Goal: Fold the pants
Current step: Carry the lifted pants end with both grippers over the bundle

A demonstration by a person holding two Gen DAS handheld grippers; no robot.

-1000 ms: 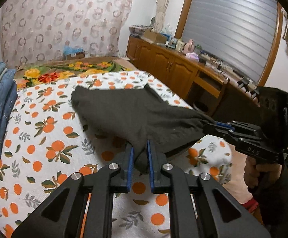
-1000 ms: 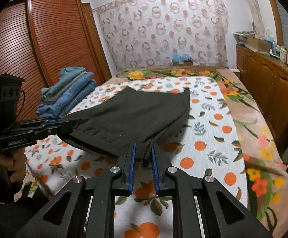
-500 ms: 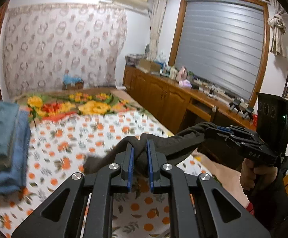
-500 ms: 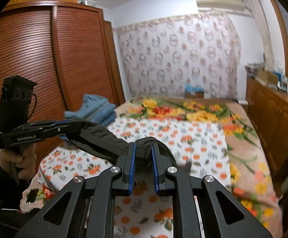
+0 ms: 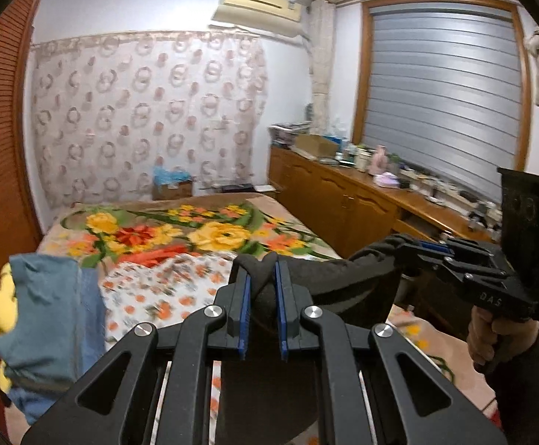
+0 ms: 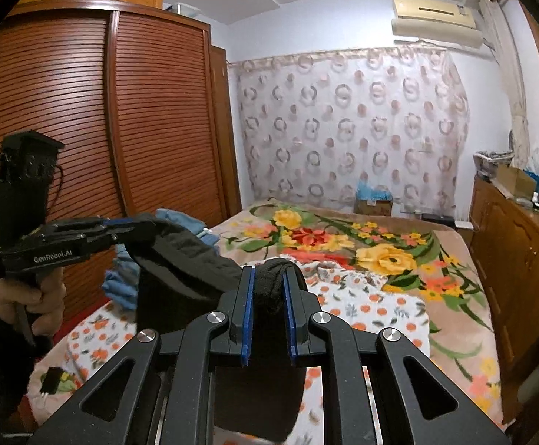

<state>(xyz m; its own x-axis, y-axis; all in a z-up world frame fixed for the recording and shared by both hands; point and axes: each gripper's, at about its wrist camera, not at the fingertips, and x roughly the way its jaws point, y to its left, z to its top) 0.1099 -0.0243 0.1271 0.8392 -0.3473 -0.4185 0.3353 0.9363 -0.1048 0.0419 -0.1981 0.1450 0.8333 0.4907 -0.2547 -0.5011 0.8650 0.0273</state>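
Left wrist view shows my left gripper clamped on the dark pants; my right gripper pinches the same edge. Held taut between both, the cloth hangs clear above the bed, probably to straighten for folding.

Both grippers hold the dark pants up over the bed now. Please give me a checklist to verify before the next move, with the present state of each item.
1. Left gripper shut on the dark pants: ok.
2. Right gripper shut on the pants: ok.
3. Fabric spans between both grippers without slipping out: ok.
4. Lower part of the pants hangs free of the bed: cannot tell, it is hidden below the grippers.
5. Folded jeans stack lies apart from the pants: ok.
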